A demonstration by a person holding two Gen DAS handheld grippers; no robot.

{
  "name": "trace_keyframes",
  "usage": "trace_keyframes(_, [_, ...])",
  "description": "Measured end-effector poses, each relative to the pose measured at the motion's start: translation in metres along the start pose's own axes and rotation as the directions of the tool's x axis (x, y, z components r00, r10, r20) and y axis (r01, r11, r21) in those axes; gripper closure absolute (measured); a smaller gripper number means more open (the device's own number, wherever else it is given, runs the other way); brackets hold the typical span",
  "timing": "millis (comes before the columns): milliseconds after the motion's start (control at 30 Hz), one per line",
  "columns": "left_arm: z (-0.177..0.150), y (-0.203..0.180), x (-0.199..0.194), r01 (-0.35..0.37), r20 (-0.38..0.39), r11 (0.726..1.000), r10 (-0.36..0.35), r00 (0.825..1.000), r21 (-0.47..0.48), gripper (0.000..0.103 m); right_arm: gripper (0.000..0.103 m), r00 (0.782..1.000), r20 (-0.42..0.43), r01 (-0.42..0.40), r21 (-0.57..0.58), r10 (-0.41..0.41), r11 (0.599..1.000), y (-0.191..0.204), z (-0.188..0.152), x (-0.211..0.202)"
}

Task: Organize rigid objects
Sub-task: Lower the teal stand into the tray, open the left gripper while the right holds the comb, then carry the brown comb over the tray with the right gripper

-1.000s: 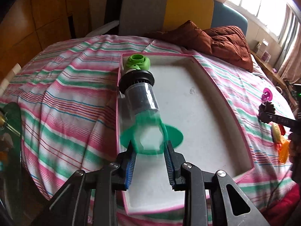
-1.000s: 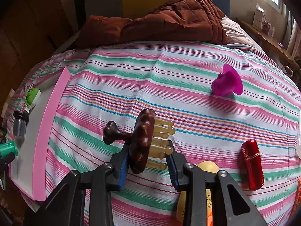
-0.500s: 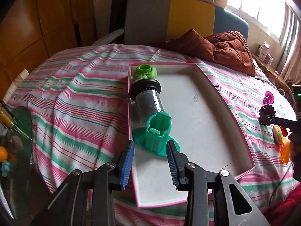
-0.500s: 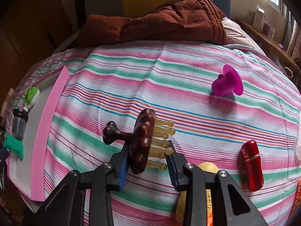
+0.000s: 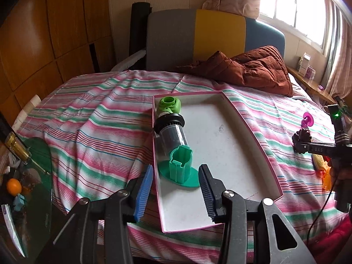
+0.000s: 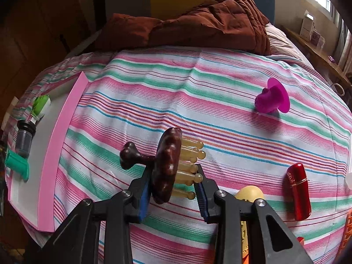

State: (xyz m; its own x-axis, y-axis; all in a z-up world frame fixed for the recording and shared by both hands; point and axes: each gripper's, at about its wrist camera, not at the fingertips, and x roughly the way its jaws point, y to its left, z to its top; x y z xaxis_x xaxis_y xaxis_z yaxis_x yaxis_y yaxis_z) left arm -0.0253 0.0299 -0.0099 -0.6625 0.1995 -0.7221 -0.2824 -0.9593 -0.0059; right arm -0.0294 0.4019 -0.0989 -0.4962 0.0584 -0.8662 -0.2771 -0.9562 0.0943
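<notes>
A pink-rimmed white tray lies on the striped bed. Along its left side stand a light green piece, a black-capped clear cylinder and a teal flanged piece. My left gripper is open and empty, just behind the teal piece. My right gripper is shut on a dark brown massager with yellowish prongs, held above the bedsheet. The tray shows at the left of the right wrist view.
A magenta flanged piece, a red lipstick-like case and a yellow object lie on the sheet near the right gripper. A brown quilt lies at the far end. A glass side table stands left of the bed.
My left gripper let go of the teal piece, which now stands in the tray, and drew back and up. The right gripper with the massager has stayed still.
</notes>
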Motion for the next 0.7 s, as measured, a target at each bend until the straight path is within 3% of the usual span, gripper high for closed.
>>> trace_keyframes(300, [-0.006, 0.004, -0.001, 0.001, -0.011, 1.0, -0.001, 1.0, -0.017, 0.058, 0.068, 1.0, -0.001, -0.017, 0.012, 0.017, 1.0, 0.004, -0.002, -0.002])
trace_keyframes(467, [-0.008, 0.015, 0.0, -0.002, -0.007, 0.999, 0.002, 1.0, -0.04, 0.058, 0.068, 0.995, 0.038, -0.089, 0.047, 0.087, 0.995, 0.012, 0.001, -0.022])
trace_keyframes(700, [-0.01, 0.038, 0.0, -0.017, -0.003, 0.995, 0.017, 1.0, -0.1, 0.058, 0.068, 0.975, 0.089, -0.2, -0.044, 0.203, 0.979, 0.071, -0.004, -0.059])
